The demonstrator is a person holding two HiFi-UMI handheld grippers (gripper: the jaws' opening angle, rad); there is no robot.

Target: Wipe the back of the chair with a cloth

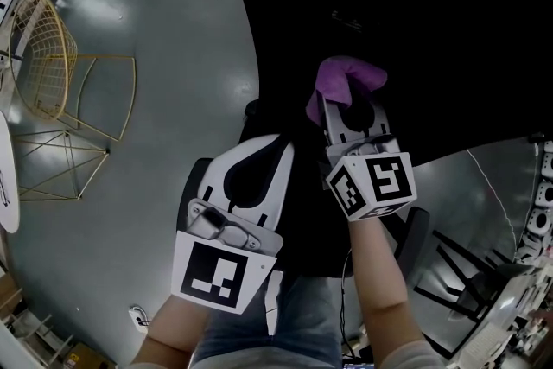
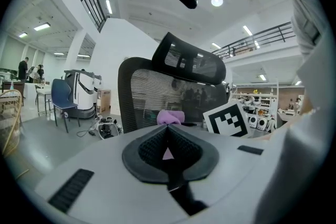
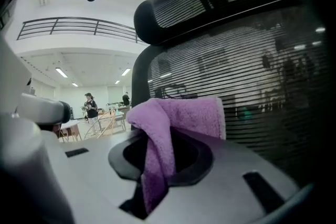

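Scanning from the far left: a gold wire-frame chair [image 1: 43, 56] stands on the grey glossy floor [image 1: 164, 30], well to the left of the left gripper [image 1: 255, 168] and apart from it.

Left gripper: white body, black pads. In the left gripper view its jaws are pressed together along one seam, with nothing gripped between them. Ahead of it and off to its left, a blue seat-shell chair [image 2: 60, 94] and a white wheeled machine [image 2: 84, 93] stand in the background.

Right gripper [image 1: 350, 112]: held just beside the left gripper and reaching further forward. Its jaws are clamped on a purple terry cloth [image 3: 178, 118]. The cloth bunches above the jaw tips, and one fold hangs down into the slot between the pads.

Straight ahead of both grippers is the black mesh-backed office chair [image 3: 252, 92] with a curved mesh headrest [image 2: 189, 60]. The cloth sits right up at the lower part of the mesh back, below the headrest. Cannot tell whether it actually touches the mesh.

Head view shows the chair only as a dark mass beyond the right gripper's tips.
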